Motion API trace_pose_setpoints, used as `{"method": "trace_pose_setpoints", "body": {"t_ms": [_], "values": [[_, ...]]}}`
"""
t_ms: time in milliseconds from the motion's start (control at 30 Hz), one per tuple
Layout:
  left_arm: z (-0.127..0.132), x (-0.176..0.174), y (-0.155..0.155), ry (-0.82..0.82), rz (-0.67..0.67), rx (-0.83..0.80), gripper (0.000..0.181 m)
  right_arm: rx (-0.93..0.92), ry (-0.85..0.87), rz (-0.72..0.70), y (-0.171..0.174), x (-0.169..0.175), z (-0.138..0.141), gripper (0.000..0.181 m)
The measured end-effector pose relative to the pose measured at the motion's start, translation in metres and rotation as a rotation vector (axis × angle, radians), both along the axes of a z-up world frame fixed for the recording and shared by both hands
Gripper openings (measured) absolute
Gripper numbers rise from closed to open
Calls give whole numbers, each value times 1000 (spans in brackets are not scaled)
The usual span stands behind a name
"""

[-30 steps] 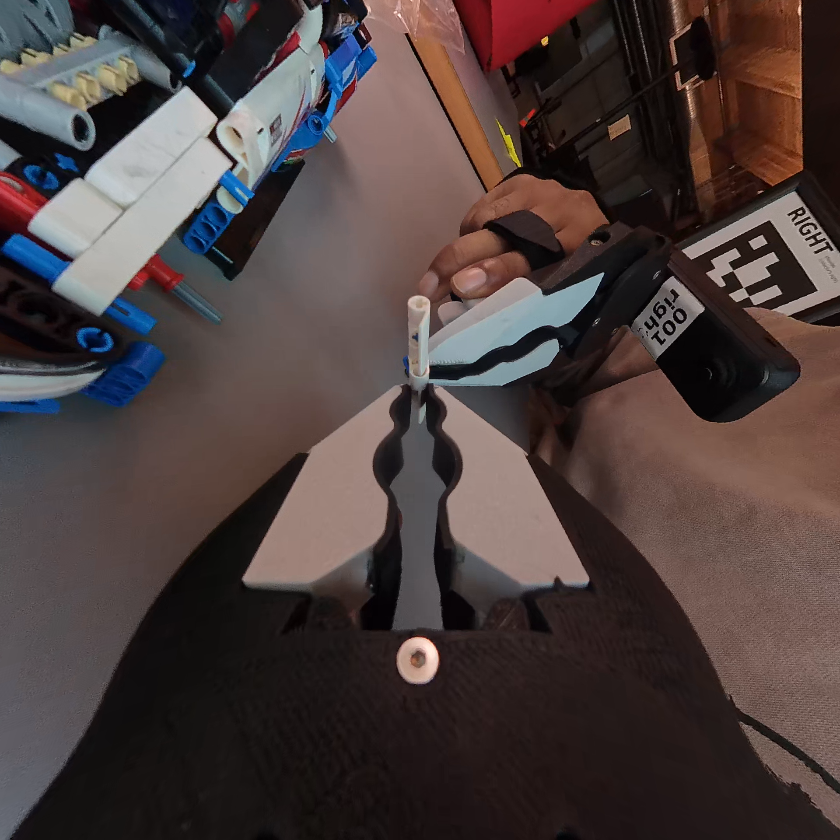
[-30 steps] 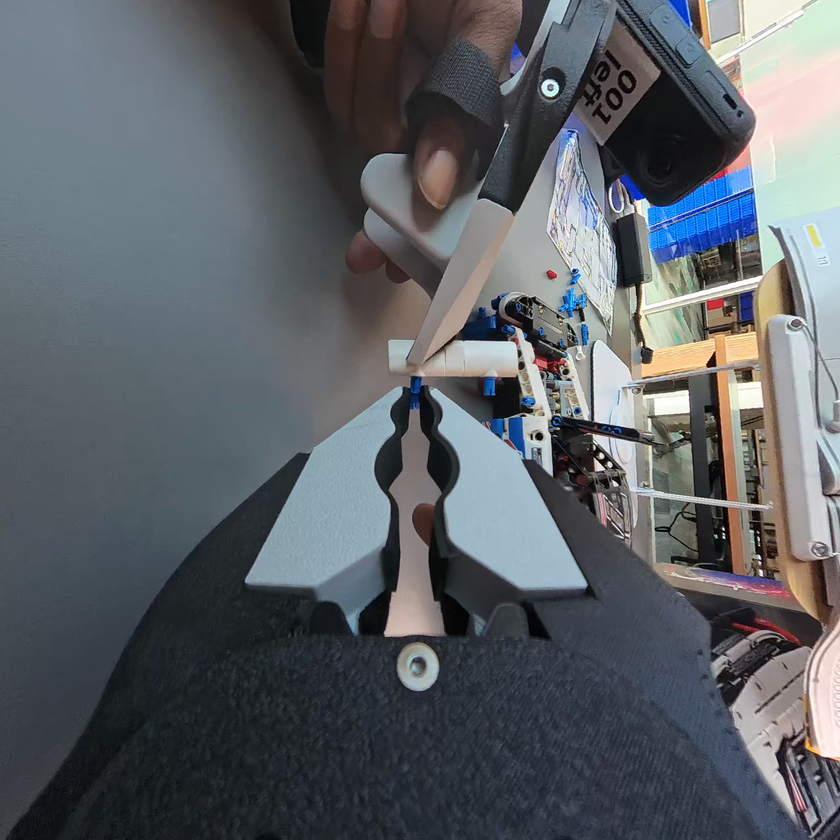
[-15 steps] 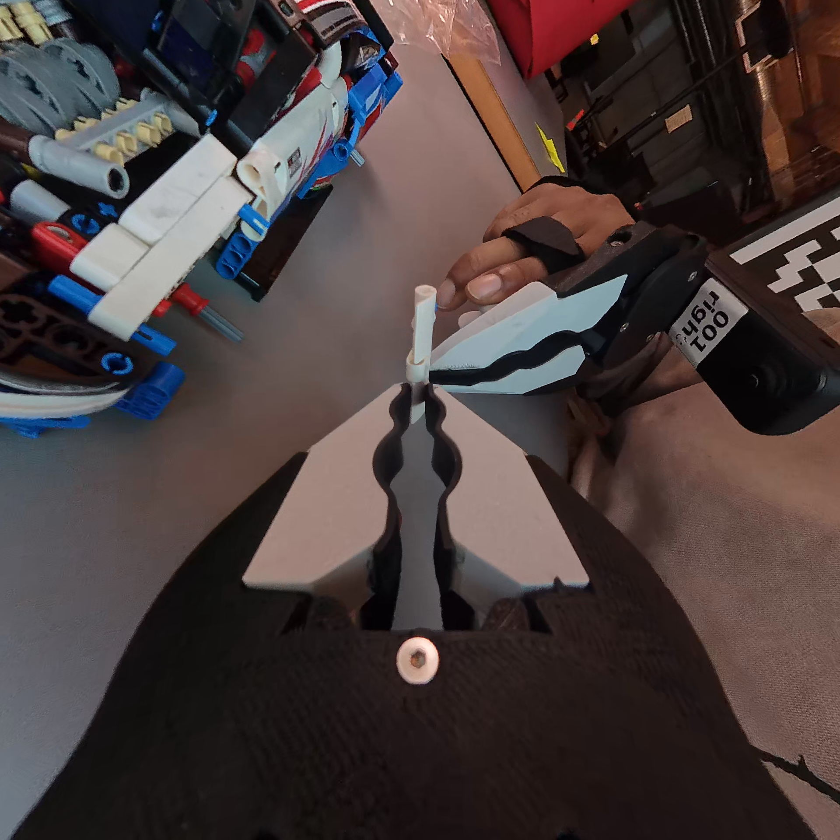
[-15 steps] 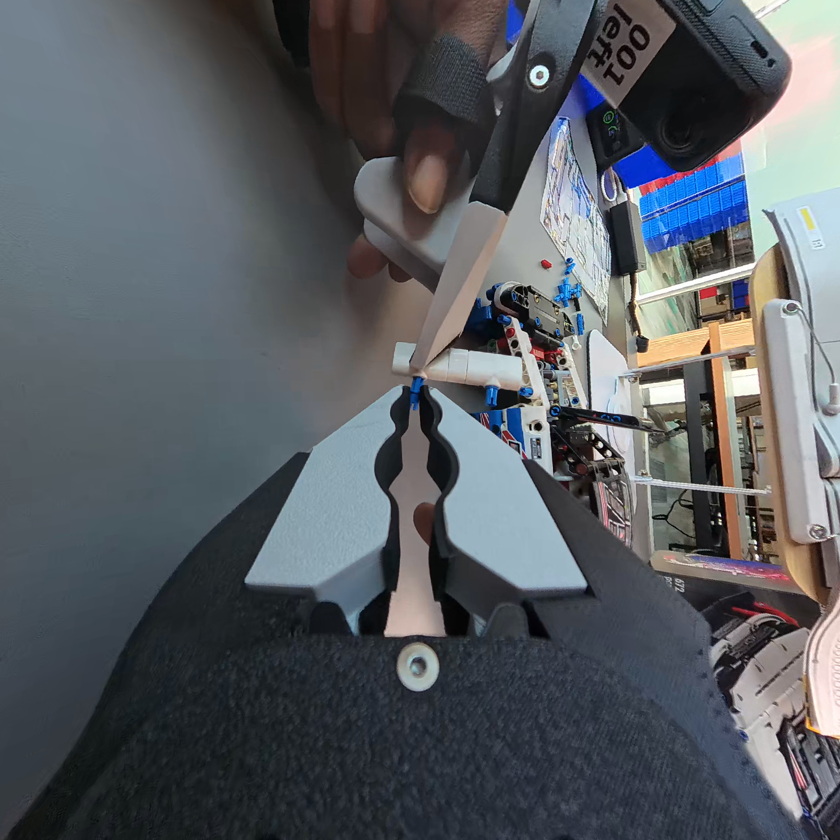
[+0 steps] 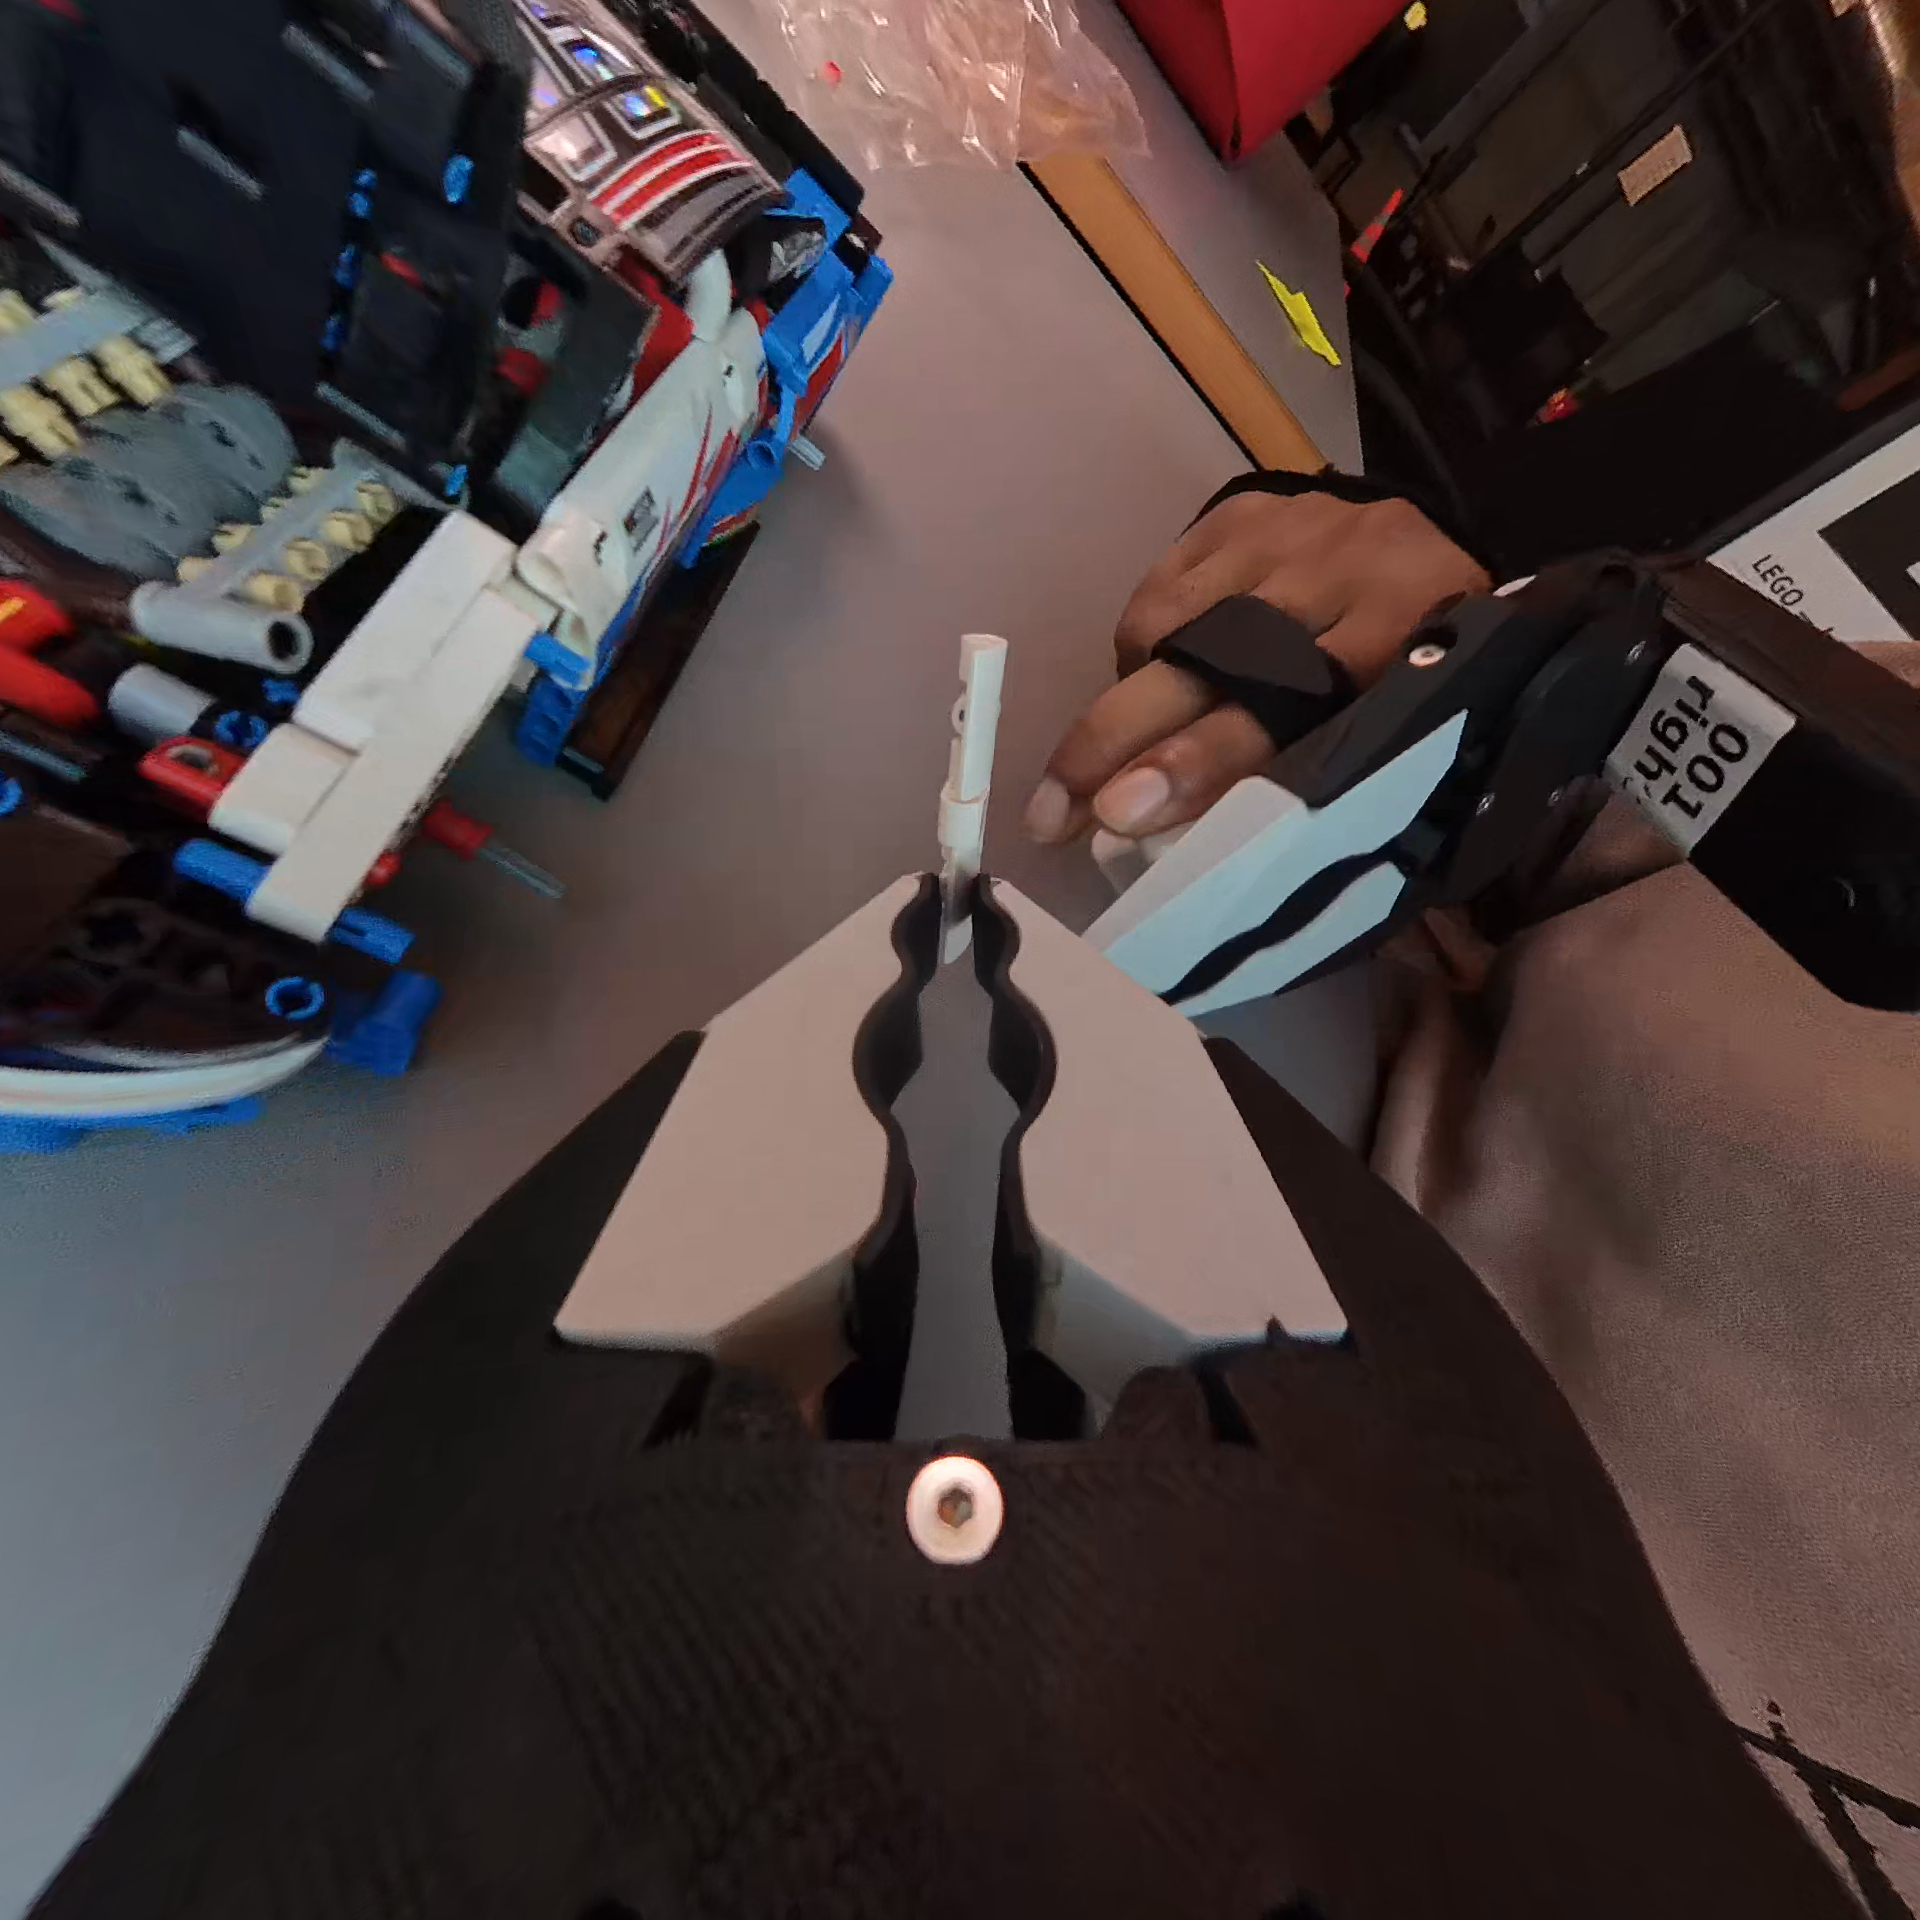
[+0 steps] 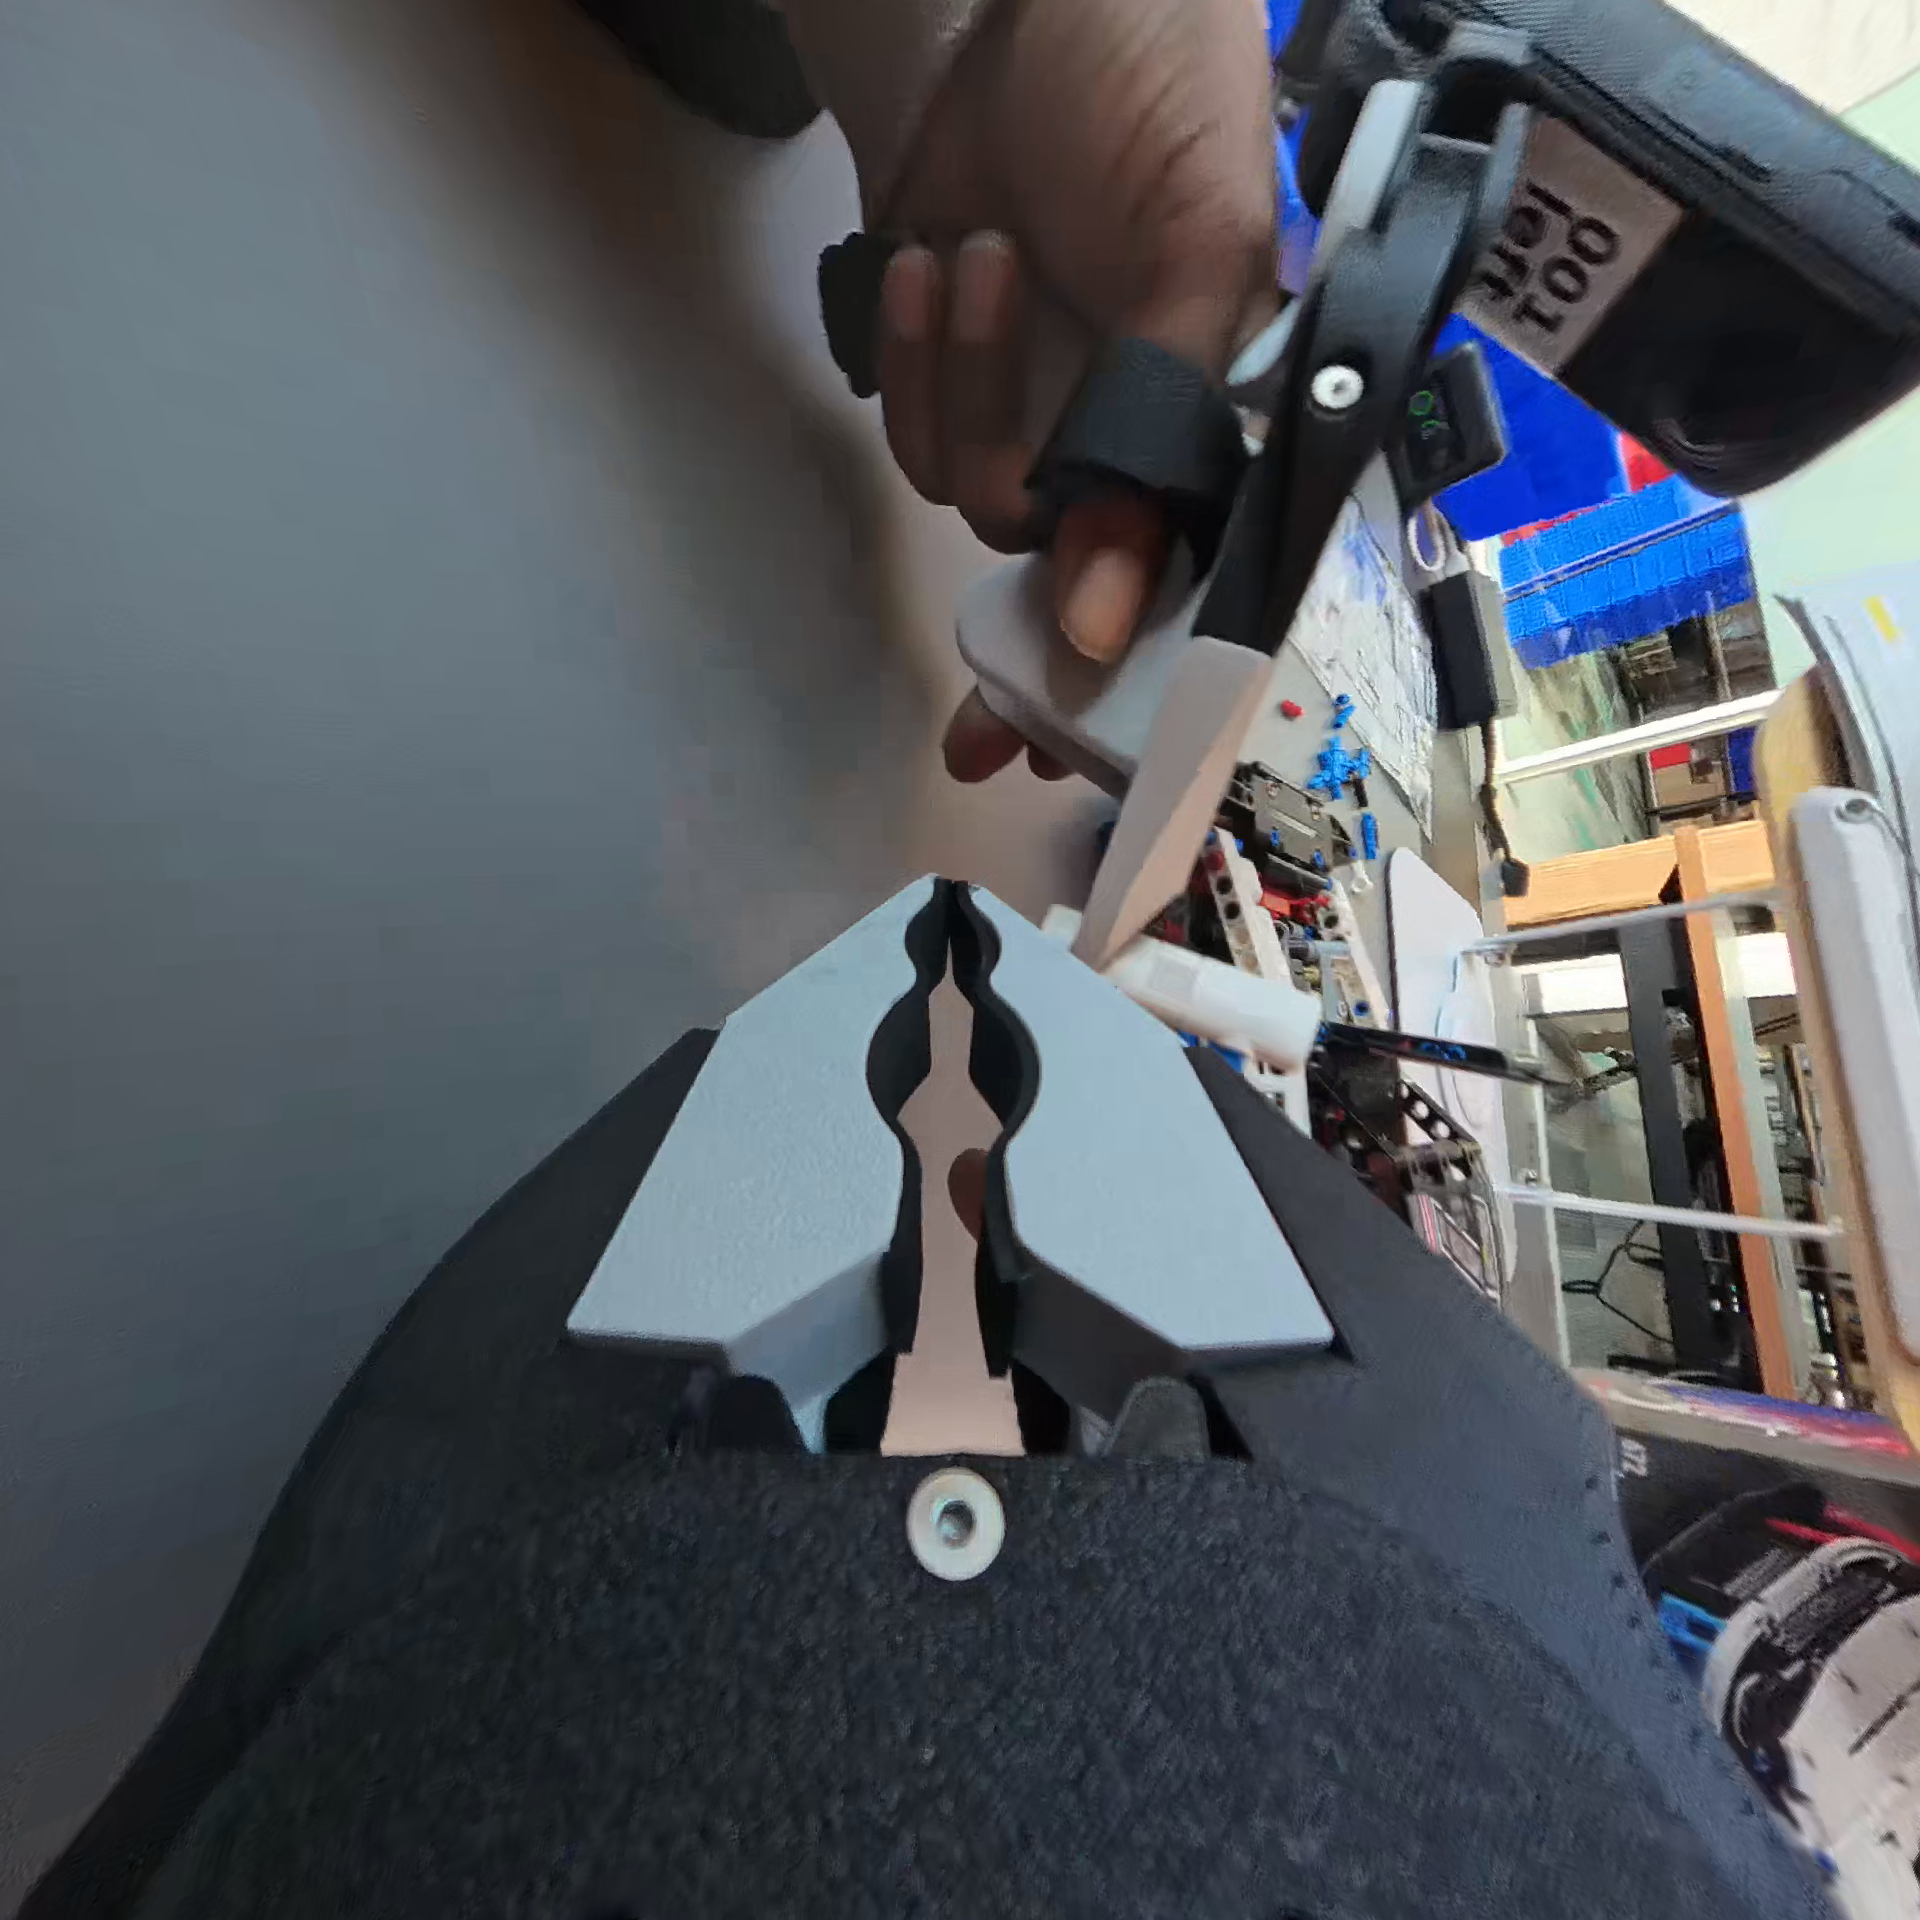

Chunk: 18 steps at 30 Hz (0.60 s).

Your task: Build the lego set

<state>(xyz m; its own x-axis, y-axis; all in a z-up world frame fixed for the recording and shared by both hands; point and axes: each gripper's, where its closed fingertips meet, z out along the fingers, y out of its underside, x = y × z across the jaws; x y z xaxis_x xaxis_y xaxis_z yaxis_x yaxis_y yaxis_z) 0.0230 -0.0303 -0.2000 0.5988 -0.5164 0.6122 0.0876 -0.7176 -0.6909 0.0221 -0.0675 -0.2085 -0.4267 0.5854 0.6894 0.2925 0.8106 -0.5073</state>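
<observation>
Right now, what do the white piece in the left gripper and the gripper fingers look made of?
White piece: hard moulded plastic, smooth and slightly glossy, with crisp edges and a round hole. Left gripper fingers: matte pale grey rigid plastic, probably printed; the wavy black inner lining looks like rubber, though that is uncertain.

Each camera sits just behind its own tool and looks forward along the two fingers, close above the grey desk (image 5: 987,436). The left view faces the right tool (image 5: 1132,961) from nearby; the right view, rolled sideways, faces the left tool (image 6: 1091,951). Both share the lego model (image 5: 436,644) and the desk.
</observation>
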Motion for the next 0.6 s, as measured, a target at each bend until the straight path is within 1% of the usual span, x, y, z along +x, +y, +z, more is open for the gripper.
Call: {"method": "trace_pose_setpoints", "body": {"t_ms": [67,167,267,333,400,500,533,600], "values": [[-3,-4,-2,-29,12,-17,4,-59,32,-11,3,1,10,0],[1,-5,-2,-72,16,-9,5,-174,45,-44,12,1,19,0],[14,-9,-1,-143,23,29,5,-432,100,-82,24,4,36,9],[30,-10,-4,-217,11,89,5,-620,109,-116,36,6,42,18],[45,-9,-8,-259,-8,171,5,-800,125,-109,39,7,50,26],[65,-8,-13,-259,-27,316,5,-1081,160,-63,34,5,69,23],[69,-7,-14,-249,-26,356,5,-1143,159,-38,30,5,73,21],[72,-6,-15,-225,-21,403,5,-1195,165,-10,25,5,78,19]]}}
